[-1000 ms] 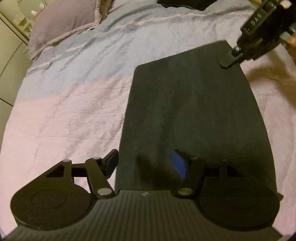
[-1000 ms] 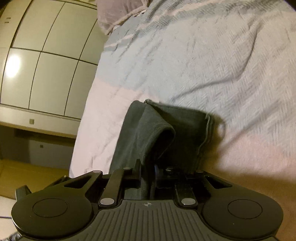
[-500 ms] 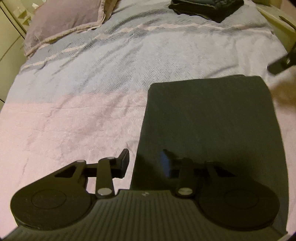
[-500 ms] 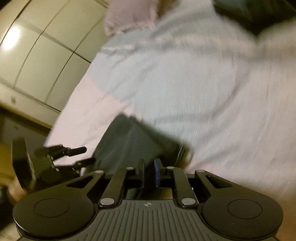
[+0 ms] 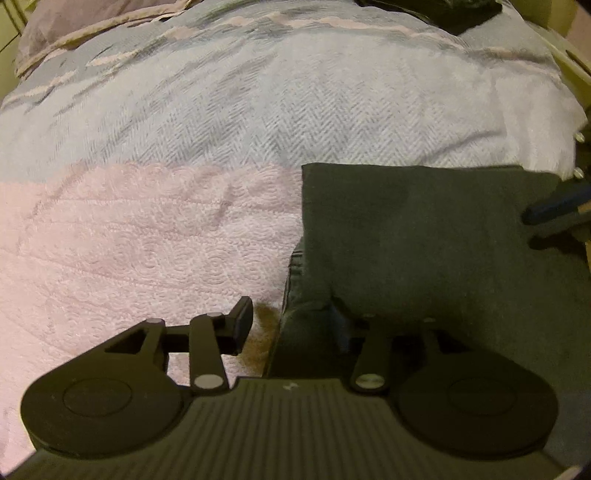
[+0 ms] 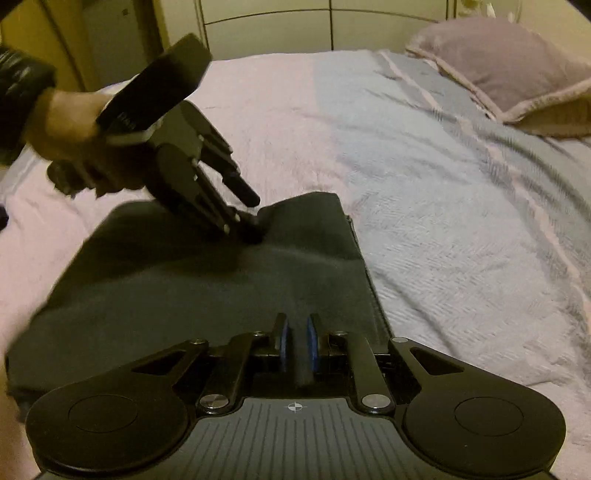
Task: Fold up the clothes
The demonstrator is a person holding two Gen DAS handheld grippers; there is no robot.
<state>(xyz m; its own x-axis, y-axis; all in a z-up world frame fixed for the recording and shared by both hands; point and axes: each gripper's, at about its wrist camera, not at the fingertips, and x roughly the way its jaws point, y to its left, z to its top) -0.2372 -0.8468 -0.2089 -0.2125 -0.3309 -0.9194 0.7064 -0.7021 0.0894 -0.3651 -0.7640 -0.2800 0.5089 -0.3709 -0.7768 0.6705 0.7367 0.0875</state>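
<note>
In the left wrist view, the bedspread (image 5: 184, 229) runs pink near the camera and grey-blue further up, with a pillow (image 5: 85, 22) in the top left corner. The left hand-held gripper (image 5: 291, 325) straddles the left edge of a dark folded garment (image 5: 424, 236): one finger (image 5: 240, 325) sits out over the bedspread, the other lies on the cloth. Its jaws are opening and do not pinch the fabric. More dark clothes (image 5: 436, 11) lie at the far top edge.

In the right wrist view, a hand (image 6: 70, 125) at the left holds the left hand-held gripper (image 6: 251, 218), its tips down at the garment's (image 6: 184, 280) far corner. The garment lies flat across the bed, left of centre. At bottom centre the right hand-held gripper (image 6: 295, 347) is nearly shut, with dark cloth showing in the narrow gap between its blue pads (image 6: 283, 347). A pillow (image 6: 509, 66) rests at the upper right.
</note>
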